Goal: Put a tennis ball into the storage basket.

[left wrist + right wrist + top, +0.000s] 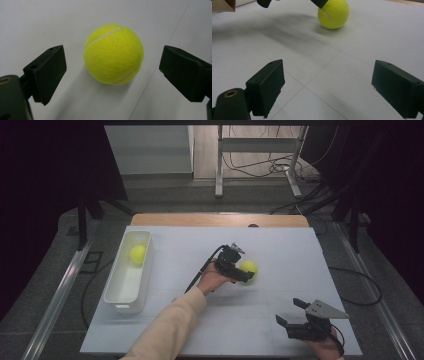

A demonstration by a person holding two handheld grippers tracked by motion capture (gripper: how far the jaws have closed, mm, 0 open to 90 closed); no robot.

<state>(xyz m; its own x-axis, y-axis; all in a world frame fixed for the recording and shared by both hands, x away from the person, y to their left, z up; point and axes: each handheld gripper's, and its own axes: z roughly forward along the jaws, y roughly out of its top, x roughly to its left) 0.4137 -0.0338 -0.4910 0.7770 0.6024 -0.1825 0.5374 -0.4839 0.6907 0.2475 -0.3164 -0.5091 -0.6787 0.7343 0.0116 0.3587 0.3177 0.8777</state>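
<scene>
A yellow tennis ball [249,267] lies on the white table near its middle. My left gripper [245,272] hangs over it, open, with one jaw on each side of the ball [113,54] and a gap to both. The same ball [333,13] sits far ahead of my right gripper [327,87], which is open and holds nothing. That right gripper [292,312] rests near the table's front right corner. A second yellow ball [138,253] lies inside the white bin [116,292] at the left.
The white bin stands lengthwise along the left side of the table [280,245]. A black cable [200,272] trails from the left gripper. Beyond the far edge are metal frame legs [219,165] and floor cables.
</scene>
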